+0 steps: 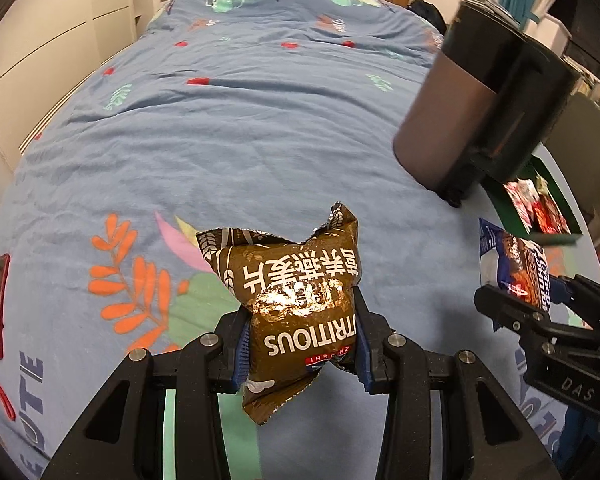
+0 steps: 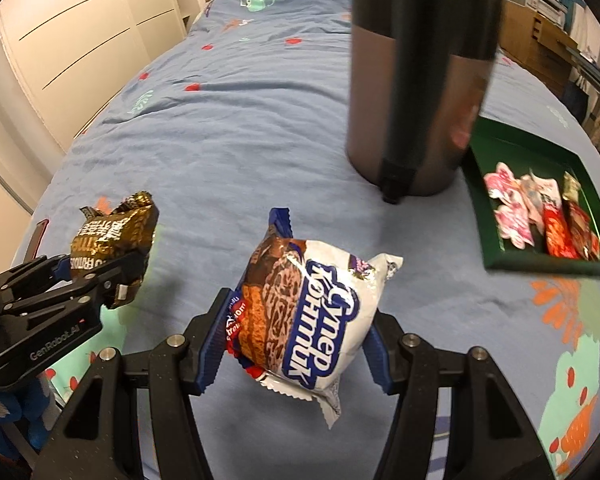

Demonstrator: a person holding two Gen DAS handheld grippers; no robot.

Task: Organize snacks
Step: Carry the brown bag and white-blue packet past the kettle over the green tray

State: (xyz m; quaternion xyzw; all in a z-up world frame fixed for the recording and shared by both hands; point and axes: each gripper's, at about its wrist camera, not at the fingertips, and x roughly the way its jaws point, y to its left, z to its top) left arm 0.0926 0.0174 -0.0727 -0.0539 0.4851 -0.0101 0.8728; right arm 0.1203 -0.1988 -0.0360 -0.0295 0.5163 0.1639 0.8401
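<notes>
Your left hand-held gripper (image 1: pixel 300 344) is clamped on a brown oat snack packet (image 1: pixel 291 304). Your right hand-held gripper (image 2: pixel 295 344) grips a white cookie pack (image 2: pixel 312 320), both above the bed (image 2: pixel 227 128) near the green tray (image 2: pixel 500 258).

Warm, fairly dim indoor light fills both views, perhaps from a ceiling lamp behind the cameras. Glare flares on the brown snack bag (image 1: pixel 295 304) and the white snack bag (image 2: pixel 324 320). Soft shadows lie on the bedspread (image 1: pixel 219 140) under both. The dark cylindrical bin (image 2: pixel 416 76) is motion-blurred. Fisheye distortion bends the bed's edges; the corners fall dark.
</notes>
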